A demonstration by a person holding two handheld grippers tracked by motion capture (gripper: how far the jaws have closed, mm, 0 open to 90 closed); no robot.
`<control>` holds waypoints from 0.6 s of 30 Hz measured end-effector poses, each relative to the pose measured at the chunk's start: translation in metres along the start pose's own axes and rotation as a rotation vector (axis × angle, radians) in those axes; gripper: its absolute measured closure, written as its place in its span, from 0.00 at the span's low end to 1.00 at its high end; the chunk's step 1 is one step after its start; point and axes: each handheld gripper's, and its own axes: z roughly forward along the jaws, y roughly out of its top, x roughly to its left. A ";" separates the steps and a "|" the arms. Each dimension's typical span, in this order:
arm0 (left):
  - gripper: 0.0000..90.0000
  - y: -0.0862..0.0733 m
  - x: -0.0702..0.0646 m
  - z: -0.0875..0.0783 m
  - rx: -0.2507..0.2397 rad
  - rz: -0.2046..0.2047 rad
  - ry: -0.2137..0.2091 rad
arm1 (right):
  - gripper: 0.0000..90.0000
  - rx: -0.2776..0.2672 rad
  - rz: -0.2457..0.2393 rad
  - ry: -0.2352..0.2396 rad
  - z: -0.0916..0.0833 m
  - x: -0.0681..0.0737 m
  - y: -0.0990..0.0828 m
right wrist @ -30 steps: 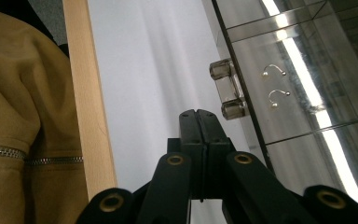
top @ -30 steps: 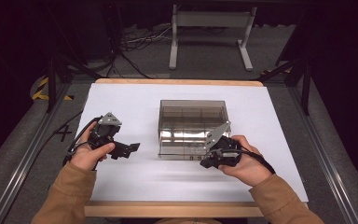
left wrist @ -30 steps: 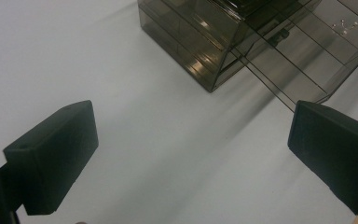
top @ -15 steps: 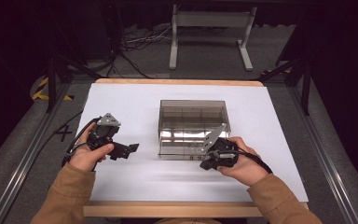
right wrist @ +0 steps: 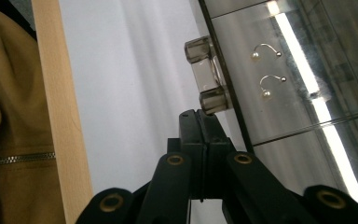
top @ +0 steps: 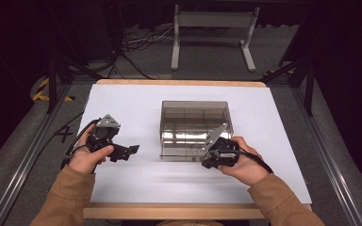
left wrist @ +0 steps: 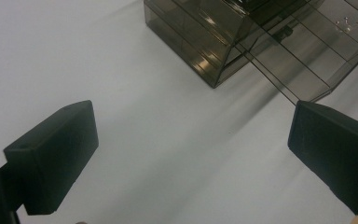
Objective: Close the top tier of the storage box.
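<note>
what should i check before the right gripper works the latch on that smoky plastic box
1. Right gripper jaws shut: ok.
2. Tips at the latch on the box front: ok, just below it; contact cannot tell.
3. Left gripper open and apart from the box: ok, nothing between its jaws.
4. Box braced against sliding on the table: not ok, nothing holds it.
5. Earrings visible inside: ok, two with pearl ends; whether loose, cannot tell.
</note>
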 end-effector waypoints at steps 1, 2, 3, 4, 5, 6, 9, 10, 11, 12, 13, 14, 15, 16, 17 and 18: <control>0.02 0.000 0.000 0.000 -0.001 -0.001 -0.001 | 1.00 -0.001 0.001 -0.003 0.000 0.000 0.000; 0.02 0.000 0.000 0.000 -0.002 -0.001 0.000 | 1.00 -0.005 -0.002 -0.005 0.000 -0.001 0.000; 0.02 0.000 0.000 0.000 0.000 0.000 -0.001 | 1.00 -0.003 0.004 -0.008 0.000 -0.001 0.000; 0.02 0.000 0.000 0.000 -0.002 0.000 0.000 | 1.00 -0.004 0.005 -0.007 0.000 -0.001 0.001; 0.02 0.000 0.000 0.000 -0.002 0.000 -0.001 | 1.00 -0.002 0.006 -0.007 0.000 -0.001 0.001; 0.02 0.000 0.000 0.000 -0.001 0.000 0.000 | 1.00 -0.001 0.007 -0.008 0.000 -0.001 0.001; 0.02 0.000 0.000 0.000 -0.002 -0.001 0.000 | 1.00 0.003 0.005 -0.019 0.000 -0.001 0.001; 0.02 0.000 0.000 0.000 -0.003 0.000 -0.001 | 1.00 0.003 0.005 -0.019 0.000 -0.001 0.001; 0.02 0.000 0.000 0.000 -0.003 0.000 -0.001 | 1.00 0.007 0.012 -0.020 0.000 -0.001 0.002; 0.02 0.000 0.000 0.000 -0.003 0.000 -0.001 | 1.00 0.004 0.013 -0.023 0.000 -0.001 0.002; 0.02 0.000 0.000 0.000 -0.002 0.000 -0.001 | 1.00 0.004 0.018 -0.025 0.000 -0.001 0.002; 0.02 0.000 0.000 0.000 -0.002 -0.001 -0.001 | 1.00 0.001 0.014 -0.030 0.000 -0.002 0.003; 0.02 0.000 0.000 0.000 -0.002 -0.003 0.000 | 1.00 0.001 0.015 -0.031 0.000 -0.002 0.003; 0.02 0.000 0.000 0.000 0.001 0.000 -0.001 | 1.00 0.001 0.015 -0.034 -0.001 -0.003 0.003; 0.02 0.000 0.000 0.000 0.004 0.001 -0.002 | 1.00 0.001 0.018 -0.035 -0.001 -0.003 0.004; 0.02 0.000 0.000 0.000 0.003 0.000 -0.002 | 1.00 0.000 0.023 -0.040 -0.001 -0.004 0.004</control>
